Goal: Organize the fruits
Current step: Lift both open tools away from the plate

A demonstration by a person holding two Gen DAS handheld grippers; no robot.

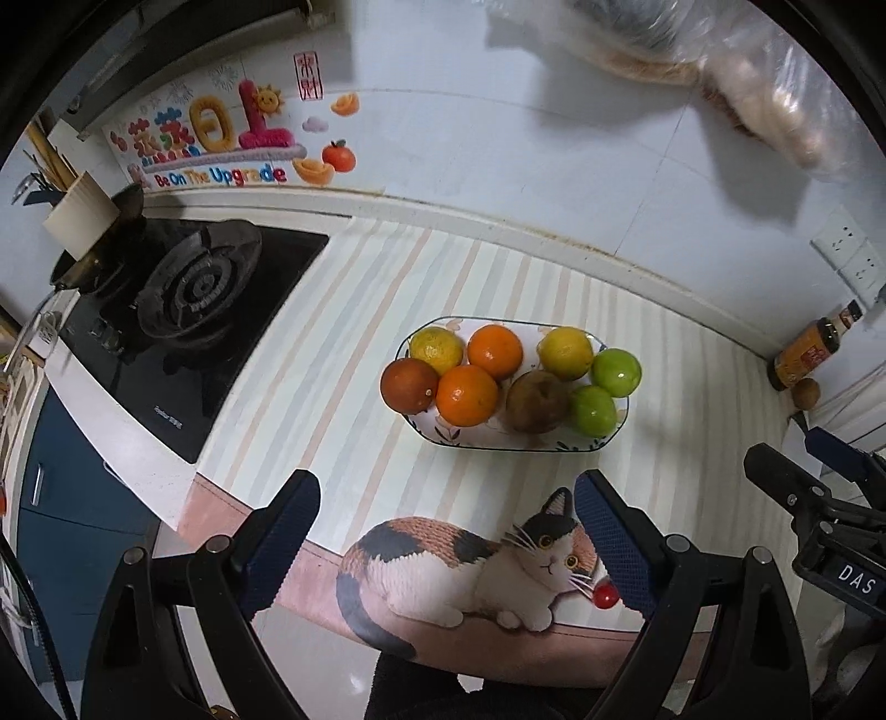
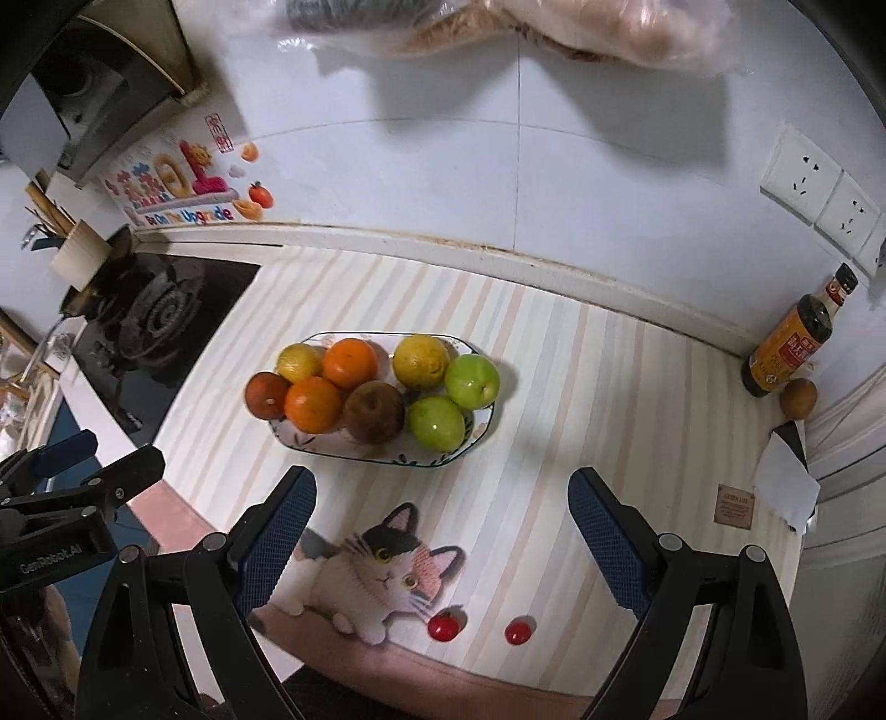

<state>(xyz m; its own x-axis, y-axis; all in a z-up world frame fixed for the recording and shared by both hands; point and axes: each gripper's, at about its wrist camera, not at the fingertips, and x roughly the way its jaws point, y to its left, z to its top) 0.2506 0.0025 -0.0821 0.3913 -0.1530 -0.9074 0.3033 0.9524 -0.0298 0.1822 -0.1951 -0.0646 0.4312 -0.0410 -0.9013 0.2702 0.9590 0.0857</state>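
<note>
A white patterned plate (image 1: 501, 440) (image 2: 354, 450) on the striped mat holds several fruits: oranges (image 1: 467, 395) (image 2: 313, 405), yellow citrus (image 1: 566, 353) (image 2: 421, 360), two green fruits (image 1: 593, 410) (image 2: 436, 422) and a brown fruit (image 1: 536, 401) (image 2: 374, 411). Two small red tomatoes (image 2: 444, 626) (image 2: 518, 631) lie on the mat near its front edge; one shows in the left wrist view (image 1: 604, 596). My left gripper (image 1: 446, 545) is open and empty, in front of the plate. My right gripper (image 2: 443, 540) is open and empty, in front of the plate and above the tomatoes.
A gas stove (image 1: 194, 288) (image 2: 155, 315) lies to the left. A sauce bottle (image 1: 811, 346) (image 2: 794, 338) and a small brown fruit (image 1: 805, 394) (image 2: 798, 399) stand in the right corner. Wall sockets (image 2: 819, 185) and hanging plastic bags (image 2: 581, 27) are behind. A cat picture (image 1: 470, 565) marks the mat's front.
</note>
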